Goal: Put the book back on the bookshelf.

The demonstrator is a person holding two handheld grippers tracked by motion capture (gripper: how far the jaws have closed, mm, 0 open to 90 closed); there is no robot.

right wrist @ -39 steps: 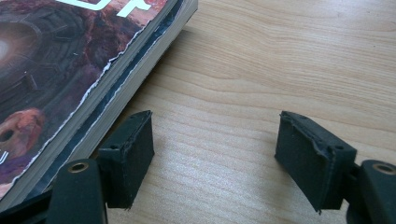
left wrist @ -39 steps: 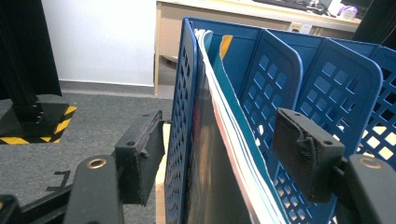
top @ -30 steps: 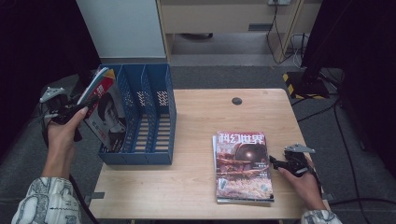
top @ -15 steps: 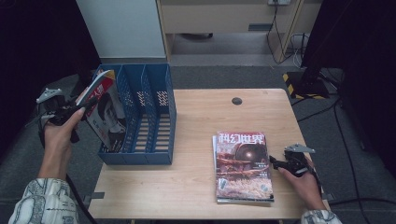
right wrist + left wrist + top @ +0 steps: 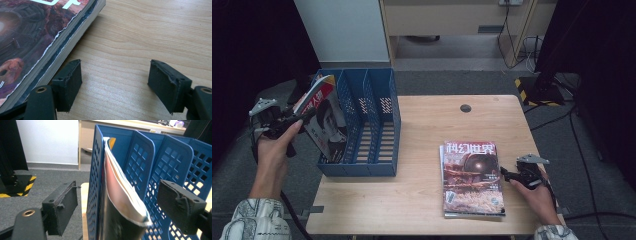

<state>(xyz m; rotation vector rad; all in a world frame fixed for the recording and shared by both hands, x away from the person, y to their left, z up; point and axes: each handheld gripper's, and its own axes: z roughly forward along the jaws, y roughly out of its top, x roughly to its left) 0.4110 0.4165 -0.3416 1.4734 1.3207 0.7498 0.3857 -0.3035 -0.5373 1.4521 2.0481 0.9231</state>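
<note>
Opening just now, left tongs (image 5: 117,207) straddle the magazine (image 5: 120,202) untouched; right tongs (image 5: 115,85) gape empty, unmoved.

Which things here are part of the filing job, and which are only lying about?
In the job:
- magazine, leaning in the end slot
- blue file rack
- left gripper, jaws just opened, clear of the magazine
- magazine stack on the table
- right gripper, open beside the stack

Lying about:
- floor cables
- striped base
</note>
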